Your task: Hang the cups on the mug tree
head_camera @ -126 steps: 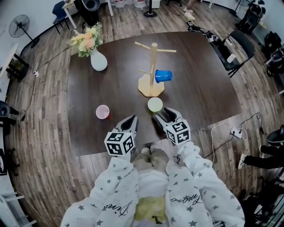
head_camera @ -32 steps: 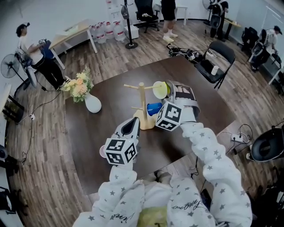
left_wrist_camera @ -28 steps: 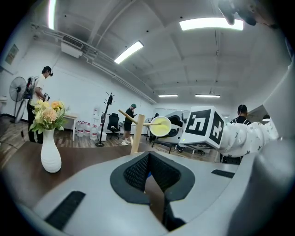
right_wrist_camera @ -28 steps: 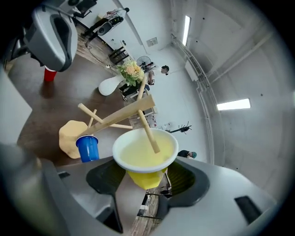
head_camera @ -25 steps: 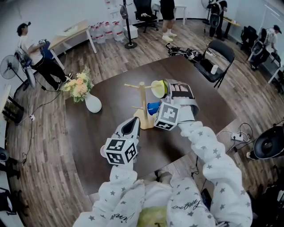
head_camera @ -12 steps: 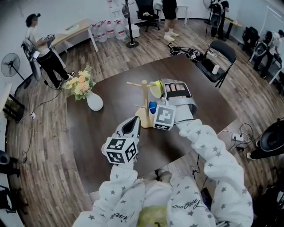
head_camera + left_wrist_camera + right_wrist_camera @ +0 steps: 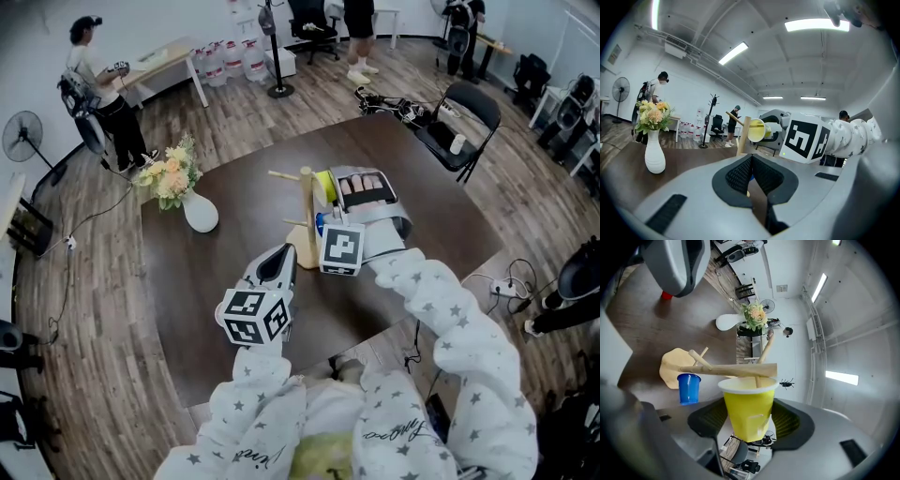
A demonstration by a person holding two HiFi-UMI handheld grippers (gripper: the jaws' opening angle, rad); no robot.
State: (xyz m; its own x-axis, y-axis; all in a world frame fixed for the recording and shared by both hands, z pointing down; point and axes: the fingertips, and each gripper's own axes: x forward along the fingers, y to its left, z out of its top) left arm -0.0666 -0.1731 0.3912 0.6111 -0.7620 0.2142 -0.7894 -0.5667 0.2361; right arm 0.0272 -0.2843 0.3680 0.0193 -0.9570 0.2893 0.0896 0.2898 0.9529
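The wooden mug tree (image 7: 307, 214) stands mid-table with a blue cup (image 7: 322, 225) hanging on a lower peg. My right gripper (image 7: 336, 190) is shut on the yellow cup (image 7: 749, 406), held sideways with its mouth against the trunk (image 7: 726, 370). An upper peg reaches into the cup's mouth. In the right gripper view the blue cup (image 7: 688, 388) hangs beside the base (image 7: 675, 366). My left gripper (image 7: 274, 267) hovers nearer me over the table, shut and empty. A red cup (image 7: 667, 295) stands on the table beyond it, mostly hidden in the head view.
A white vase with flowers (image 7: 199, 212) stands at the table's left. A folding chair (image 7: 457, 122) sits past the far right corner. People stand at the room's back. The table edge (image 7: 281, 370) runs just in front of me.
My right gripper has carried the yellow cup left to the tree and rolled, so the cup's mouth now meets the upper peg. The left gripper has stayed put.
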